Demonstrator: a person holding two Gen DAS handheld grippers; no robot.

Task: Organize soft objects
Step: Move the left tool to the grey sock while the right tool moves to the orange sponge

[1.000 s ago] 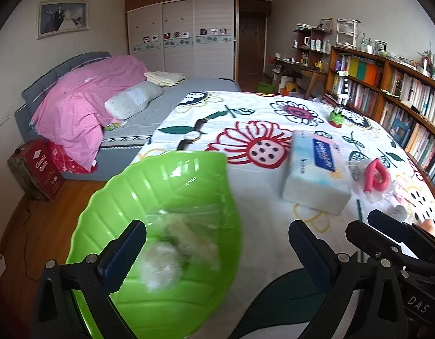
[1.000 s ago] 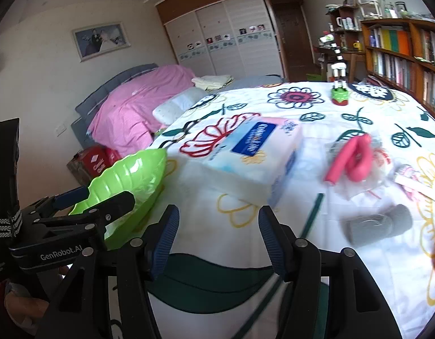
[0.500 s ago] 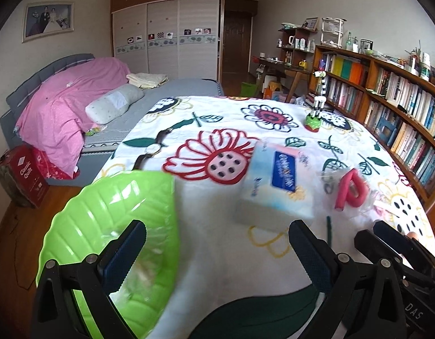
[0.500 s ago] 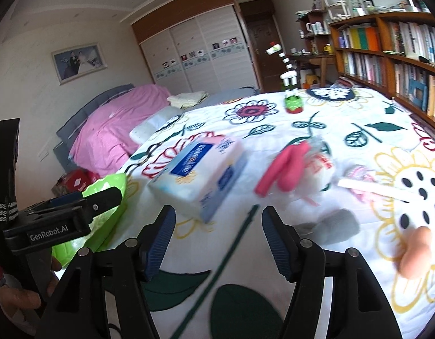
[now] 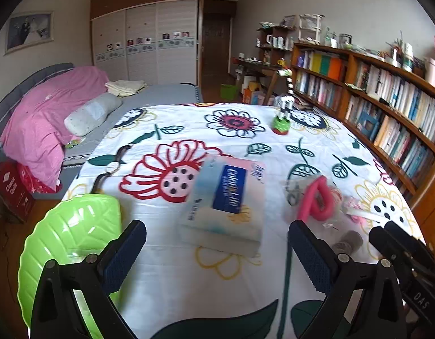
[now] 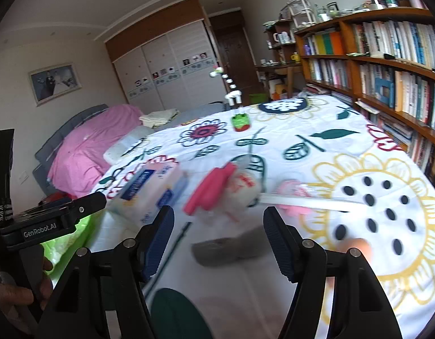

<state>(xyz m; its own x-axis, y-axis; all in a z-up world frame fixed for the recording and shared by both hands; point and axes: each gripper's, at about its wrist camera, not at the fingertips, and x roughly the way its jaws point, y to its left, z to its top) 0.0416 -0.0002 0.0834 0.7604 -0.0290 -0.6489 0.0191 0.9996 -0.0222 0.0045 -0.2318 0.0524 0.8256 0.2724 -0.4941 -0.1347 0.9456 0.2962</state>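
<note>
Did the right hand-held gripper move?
Yes. The right hand-held gripper swung rightward, away from the green bowl, toward the grey roll; its empty jaws have just been opening.

Empty, just-widened right claw (image 6: 217, 234) over blurred grey roll (image 6: 231, 250), perhaps a sock, on floral cloth (image 6: 344, 141).

My left black tool (image 6: 50, 220) reads "GenRobot.AI"; my right black tool (image 5: 415, 271) shows "DAS". The soft white-and-blue tissue pack's (image 5: 225, 200) lettering is too blurred to read.
</note>
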